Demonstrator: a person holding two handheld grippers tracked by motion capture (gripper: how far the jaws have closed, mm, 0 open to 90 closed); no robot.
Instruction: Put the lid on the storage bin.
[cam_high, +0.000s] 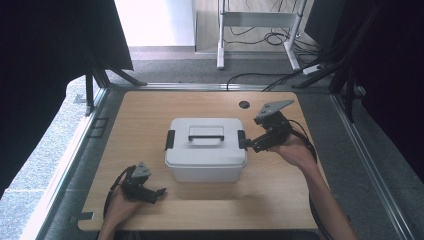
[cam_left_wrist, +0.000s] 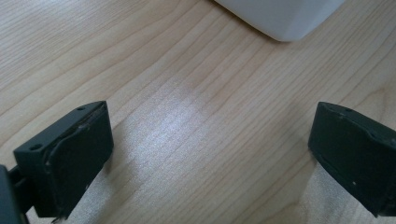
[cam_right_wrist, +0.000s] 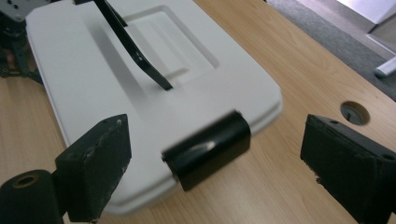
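Right gripper (cam_right_wrist: 215, 154) wide open, straddling black latch (cam_right_wrist: 208, 149) on box (cam_high: 206, 150) end — left gripper (cam_high: 155, 194) open, farther off.

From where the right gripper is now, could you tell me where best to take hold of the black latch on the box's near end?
Probably pinch the black latch across its width, coming in level from the box's right end. It juts past the lid's rim, and the open right gripper already straddles it.

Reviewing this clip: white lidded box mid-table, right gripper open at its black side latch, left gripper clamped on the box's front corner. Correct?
Not quite. The left gripper is open over bare table, short of the white box, as the left gripper view shows. The right gripper is open at the latch.
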